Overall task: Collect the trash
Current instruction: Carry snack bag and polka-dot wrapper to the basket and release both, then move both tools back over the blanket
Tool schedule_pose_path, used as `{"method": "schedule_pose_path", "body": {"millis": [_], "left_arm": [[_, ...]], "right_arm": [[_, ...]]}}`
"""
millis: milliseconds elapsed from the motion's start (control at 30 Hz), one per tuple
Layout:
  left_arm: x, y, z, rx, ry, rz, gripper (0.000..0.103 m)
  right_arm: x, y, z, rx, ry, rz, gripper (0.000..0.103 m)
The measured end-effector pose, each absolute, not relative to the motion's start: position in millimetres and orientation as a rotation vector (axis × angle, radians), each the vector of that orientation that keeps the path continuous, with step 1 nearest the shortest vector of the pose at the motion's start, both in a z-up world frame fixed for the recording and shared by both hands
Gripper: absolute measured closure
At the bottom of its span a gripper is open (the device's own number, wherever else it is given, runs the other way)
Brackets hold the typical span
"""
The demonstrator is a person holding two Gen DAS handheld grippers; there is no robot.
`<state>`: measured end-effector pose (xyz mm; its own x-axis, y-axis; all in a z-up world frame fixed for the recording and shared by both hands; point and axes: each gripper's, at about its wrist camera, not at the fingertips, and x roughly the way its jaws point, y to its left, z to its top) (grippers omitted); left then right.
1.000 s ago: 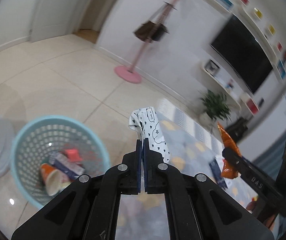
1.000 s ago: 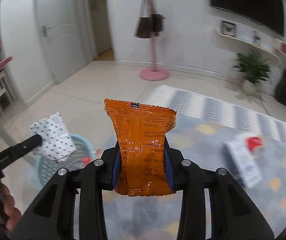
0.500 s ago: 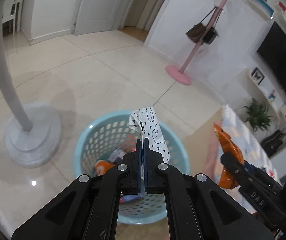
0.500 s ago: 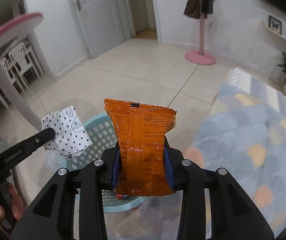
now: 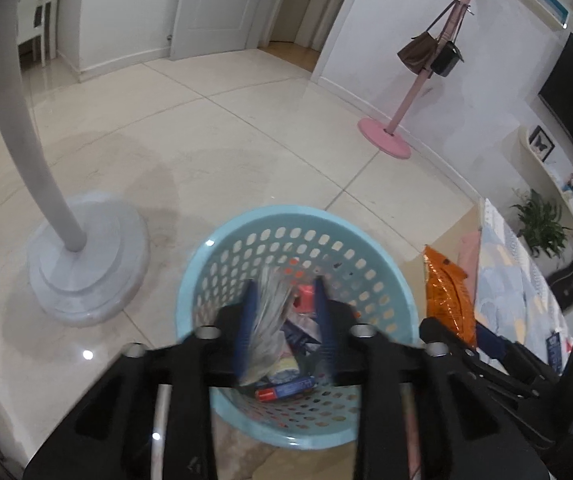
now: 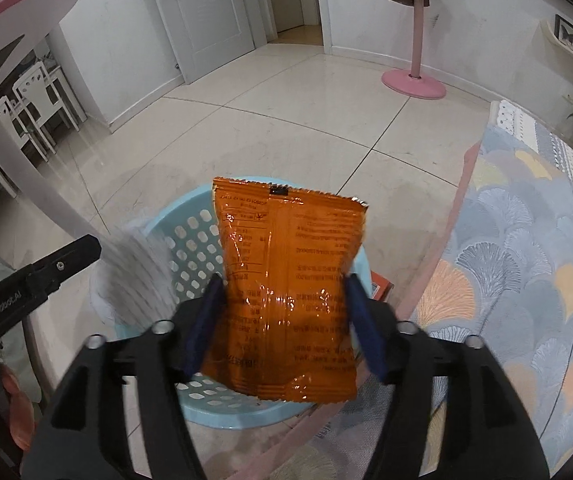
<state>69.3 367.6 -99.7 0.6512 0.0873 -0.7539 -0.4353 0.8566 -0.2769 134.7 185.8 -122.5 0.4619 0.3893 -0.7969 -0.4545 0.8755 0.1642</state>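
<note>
Both grippers are hanging over the blue basket (image 5: 286,236), pointing steeply down, and both are letting go. The left gripper (image 5: 284,312) is opening its jaws; the white dotted paper (image 5: 268,320) is blurring between the pads, apparently already slipping down into the basket, where other litter is lying. At about three o'clock from it, the right gripper (image 6: 284,320) is opening too, and the orange snack bag (image 6: 286,280) is standing upright between its parted pads, long axis running twelve to six, no longer visibly pinched. The basket mouth is sitting directly beneath the bag, so a straight fall should land inside. The rug's (image 6: 526,260) edge is crowding the basket at three o'clock; bare floor tile (image 5: 246,160) is lying open from nine to twelve.
</note>
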Motion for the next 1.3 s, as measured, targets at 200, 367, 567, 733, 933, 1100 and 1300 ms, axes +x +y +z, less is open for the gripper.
{"method": "schedule_pose_path", "body": {"millis": [200,367,567,733,933,1100,1300], "left_arm": [[63.4,360.3,-90.1,-0.451,0.782,0.322,0.062],[62.3,351.1,-80.3,-0.448,0.757,0.311,0.062],[64.9,333.3,-68.3,-0.454,0.727,0.274,0.061],[70.5,298.6,-48.2,-0.467,0.674,0.192,0.061],[78.4,222.1,-20.0,-0.429,0.616,0.045,0.051],[90.1,142.6,-8.2,-0.392,0.614,-0.111,0.039],[117.1,50.4,-14.6,-0.367,0.698,-0.284,0.025]], "right_arm": [[141.4,175.9,-124.8,-0.018,1.014,0.556,0.034],[141.1,167.1,-120.0,-0.022,1.000,0.568,0.028],[137.5,135.3,-105.6,0.016,0.968,0.558,0.028],[129.8,84.0,-72.6,0.045,0.872,0.498,0.028],[128.4,-18.7,-27.7,0.073,0.741,0.325,0.028],[125.4,-124.7,-10.3,0.086,0.674,0.112,0.028],[135.4,-233.1,-17.4,0.127,0.680,-0.059,0.028]]}}
